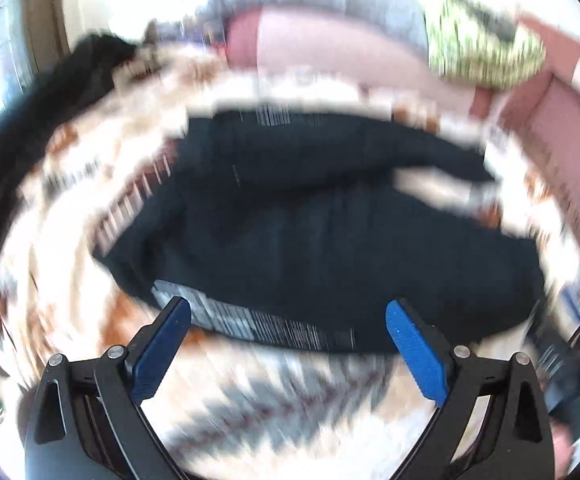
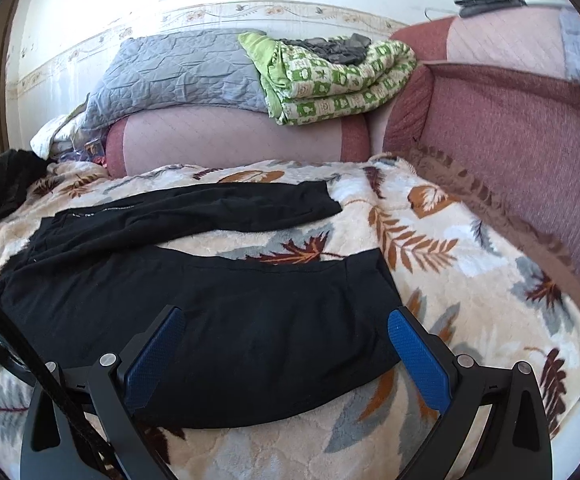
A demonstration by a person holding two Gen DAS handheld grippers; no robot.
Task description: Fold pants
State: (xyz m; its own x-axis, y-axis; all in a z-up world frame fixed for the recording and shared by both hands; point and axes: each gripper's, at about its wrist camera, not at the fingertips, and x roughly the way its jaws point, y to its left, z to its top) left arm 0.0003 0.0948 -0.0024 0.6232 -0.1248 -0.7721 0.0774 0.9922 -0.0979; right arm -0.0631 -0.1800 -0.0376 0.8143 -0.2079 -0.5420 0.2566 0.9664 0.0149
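Both tools read wide apart, nothing between the blue pads. My left tool (image 1: 288,312) hangs over the near waistband end of the pants (image 1: 310,232); that view is heavily smeared, so I can't tell fine edges there. My right tool (image 2: 286,320) sits low over the near leg of the pants (image 2: 218,320), pads straddling the cloth; I cannot tell whether they touch it.

Pants: black, spread on the leaf-print blanket (image 2: 470,280) that covers the bed. In the right view the two legs fork apart, with a wedge of bare blanket between them. The far leg's cuff edge ends short of the sofa cushion (image 2: 230,144). The near leg's cuff edge runs down just past my right pad, with a corner lying near the front of the blanket.

Open room: wide bare blanket to the right of the cuffs, up to the brown fringe along the red sofa back (image 2: 530,140). Bare blanket also in front of the near leg. To the left, another dark garment (image 2: 6,184) lies at the blanket's edge, apart from the pants. Behind, a grey quilt (image 2: 170,72) and a green checked quilt (image 2: 338,80) are piled on the cushion, well clear.
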